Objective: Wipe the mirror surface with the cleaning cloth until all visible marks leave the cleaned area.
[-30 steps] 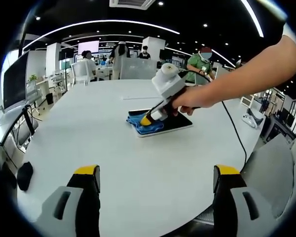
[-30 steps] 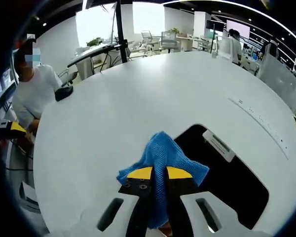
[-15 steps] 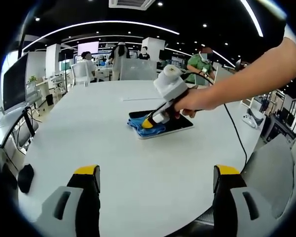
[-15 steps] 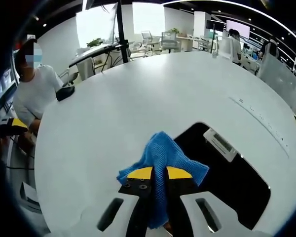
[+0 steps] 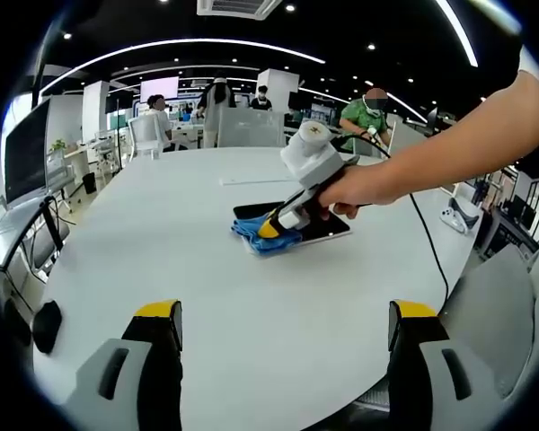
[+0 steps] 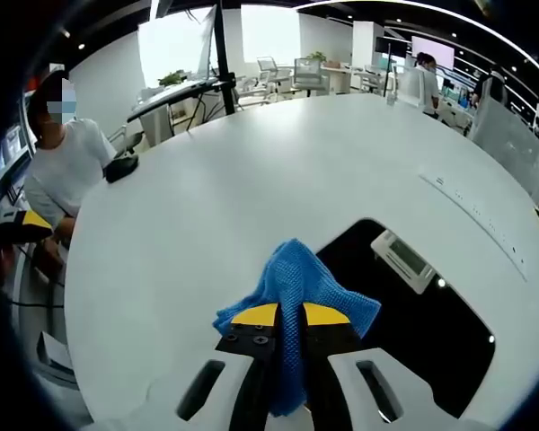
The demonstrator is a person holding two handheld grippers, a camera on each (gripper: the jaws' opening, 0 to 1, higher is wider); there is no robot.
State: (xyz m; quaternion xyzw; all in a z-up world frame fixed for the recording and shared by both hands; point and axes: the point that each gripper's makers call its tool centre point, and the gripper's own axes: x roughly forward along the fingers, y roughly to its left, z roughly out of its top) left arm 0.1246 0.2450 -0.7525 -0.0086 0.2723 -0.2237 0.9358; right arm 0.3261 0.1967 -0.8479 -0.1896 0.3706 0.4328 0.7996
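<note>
Broad white round-edged bench (image 5: 162, 233), with wide bare room on all sides of the dark rectangular mirror (image 5: 328, 229) lying flat toward its far side in the left gripper view. In the right gripper view, same bench (image 6: 251, 180) bare from the mirror (image 6: 422, 332) out to the curved far edge, apart from a faint row of small marks (image 6: 472, 215) too small to read. Right gripper (image 6: 290, 316) with yellow-tipped jaws closed tight on the blue woven cleaning cloth (image 6: 296, 283), cloth bunched between the tips and fanning out ahead, pressed down at the near left edge of the mirror, part on glass, part on bench. In the left gripper view, that right gripper (image 5: 271, 226) seen from the side, held in a hand (image 5: 355, 189), tips down on the blue cloth (image 5: 262, 238) at the mirror's near left corner. Left gripper (image 5: 283, 310) well back from the mirror, low over the near bench, jaws spread wide apart and holding nothing. No legible writing or brand anywhere. Mirror glass in the right gripper view reflecting a ceiling vent (image 6: 406, 259) and small ceiling lights; marks on the glass not discernible. Black rounded object (image 6: 121, 166) near the bench's far left edge. Seated person in a white shirt (image 6: 58, 171) beyond that edge. Standing people (image 5: 364, 112) and office desks in the background beyond the bench in the left gripper view.
</note>
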